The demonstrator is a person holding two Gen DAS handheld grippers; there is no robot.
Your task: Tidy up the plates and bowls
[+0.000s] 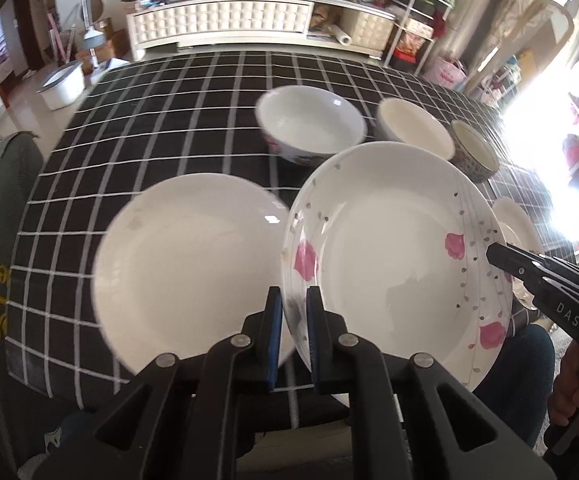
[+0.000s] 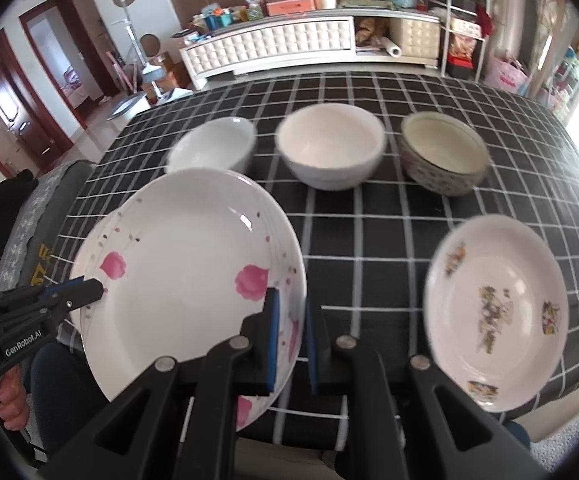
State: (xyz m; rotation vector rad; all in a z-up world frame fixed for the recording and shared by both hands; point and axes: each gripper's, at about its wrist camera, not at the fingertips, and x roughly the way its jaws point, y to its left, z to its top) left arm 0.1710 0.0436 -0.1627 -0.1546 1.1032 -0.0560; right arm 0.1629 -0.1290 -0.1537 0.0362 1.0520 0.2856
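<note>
The pink-flowered plate (image 1: 393, 248) is held by both grippers at once, on opposite rims. The left gripper (image 1: 290, 312) is clamped on the plate's left rim, fingers (image 1: 274, 320) pinching the edge w/ only the rim's thickness between them. The right gripper (image 2: 289, 320) is clamped on the right rim in the same way. In the right wrist view the plate appears tilted and clear of the checked cloth on the worktop (image 2: 369, 232), so it is judged to be in the air, mid-carry.

Just to its left, a plain white plate (image 1: 193, 264) lies on the worktop; in the left wrist view the two rims look near each other, though actual overlap can't be told. A smaller plate w/ brown-yellow motifs (image 2: 497, 312) lies to the right, well apart. Three bowls are lined up behind: a white bowl w/ floral outside (image 1: 313, 124), a plain white bowl (image 2: 331, 146), and a patterned dark-rimmed bowl (image 2: 443, 152).

Step in hand, as judged: the flowered plate is being lifted for stacking. Which pile it is meant for can't be told; the white plate is the nearest candidate. The next move calls for both hands to be kept in sync, plate levelled, centred over the target, lowered gently, and only then both sets of fingers released.
</note>
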